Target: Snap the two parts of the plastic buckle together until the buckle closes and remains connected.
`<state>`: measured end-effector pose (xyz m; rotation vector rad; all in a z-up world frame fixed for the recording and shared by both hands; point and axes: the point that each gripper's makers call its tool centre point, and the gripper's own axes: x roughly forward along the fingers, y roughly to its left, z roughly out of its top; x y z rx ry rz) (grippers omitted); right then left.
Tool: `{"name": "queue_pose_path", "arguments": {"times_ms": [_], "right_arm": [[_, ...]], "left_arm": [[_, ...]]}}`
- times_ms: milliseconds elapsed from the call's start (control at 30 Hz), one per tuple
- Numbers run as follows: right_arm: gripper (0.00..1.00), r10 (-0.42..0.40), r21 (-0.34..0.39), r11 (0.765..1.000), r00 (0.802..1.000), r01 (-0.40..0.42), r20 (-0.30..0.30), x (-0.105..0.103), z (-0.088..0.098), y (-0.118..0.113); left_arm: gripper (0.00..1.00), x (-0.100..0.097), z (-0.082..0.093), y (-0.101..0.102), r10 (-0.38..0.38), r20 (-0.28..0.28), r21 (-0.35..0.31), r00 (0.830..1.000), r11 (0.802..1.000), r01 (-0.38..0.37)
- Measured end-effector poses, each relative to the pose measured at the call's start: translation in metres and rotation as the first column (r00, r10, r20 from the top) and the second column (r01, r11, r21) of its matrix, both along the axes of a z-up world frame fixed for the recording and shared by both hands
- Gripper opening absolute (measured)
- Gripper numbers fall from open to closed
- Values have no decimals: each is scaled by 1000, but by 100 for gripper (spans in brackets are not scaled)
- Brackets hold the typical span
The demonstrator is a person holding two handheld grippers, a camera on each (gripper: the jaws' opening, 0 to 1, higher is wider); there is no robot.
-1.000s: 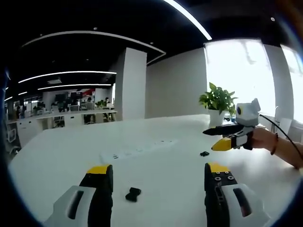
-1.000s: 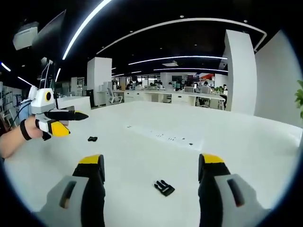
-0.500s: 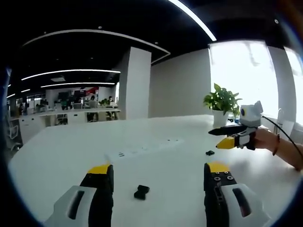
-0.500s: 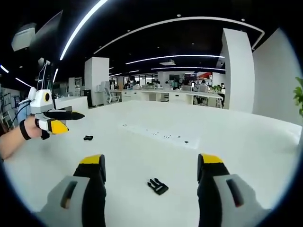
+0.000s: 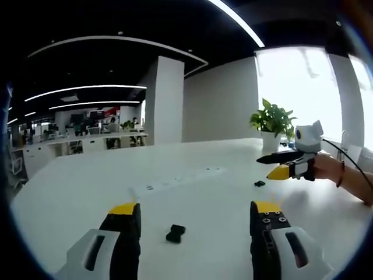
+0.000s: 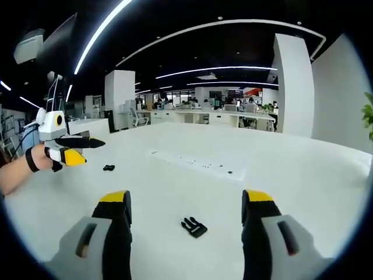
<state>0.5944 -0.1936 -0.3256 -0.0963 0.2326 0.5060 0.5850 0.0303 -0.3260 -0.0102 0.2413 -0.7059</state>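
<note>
On a smooth, matte white counter (image 5: pixel 76 186) lie the two black plastic halves of the buckle, well apart from each other and not joined. In the left gripper view, the left gripper (image 5: pixel 192 213) hovers over the counter with its fingers (image 5: pixel 123 219) spread wide, holding nothing; they are blocky, black with yellow caps and pale grey housings. The socket half (image 5: pixel 175 233), a small squat dark piece, rests on the counter between and slightly ahead of those fingers, nearer the left one. In the right gripper view, the right gripper (image 6: pixel 186 201) is likewise held with its fingers (image 6: pixel 256 204) far apart and empty, and the pronged half (image 6: pixel 194 226), flat with short tines at one end, lies on the counter between them. Each view catches the other gripper off to the side, held in a hand with a dark wrist band, its narrow black and yellow fingers pointing level over the counter; close by it sits the same small black buckle piece. A long, flat white power strip (image 5: pixel 175 179) with dark sockets runs across the counter further back. A leafy green plant (image 5: pixel 273 119) in a white pot stands by the bright window.
</note>
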Motion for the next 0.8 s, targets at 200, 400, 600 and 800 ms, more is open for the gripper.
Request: {"name": "queue_pose_path", "arguments": {"times_ms": [200,400,600,800], "right_arm": [[76,4,-2,1000,1000,-4,-9,-2,-4,1],[75,3,-9,1000,1000,-3,-19,-2,-6,0],[75,8,-8,1000,1000,-8,-21,-2,-6,0],[75,7,-11,1000,1000,-7,-25,-1,-8,-1]], "left_arm": [[76,1,-1,2,-1,-4,-1,1000,1000,1],[76,1,-2,2,-1,-6,3,1000,1000,1],[75,2,-7,1,-5,-17,15,1000,1000,5],[74,4,-7,3,2,-20,14,1000,1000,-2]]}}
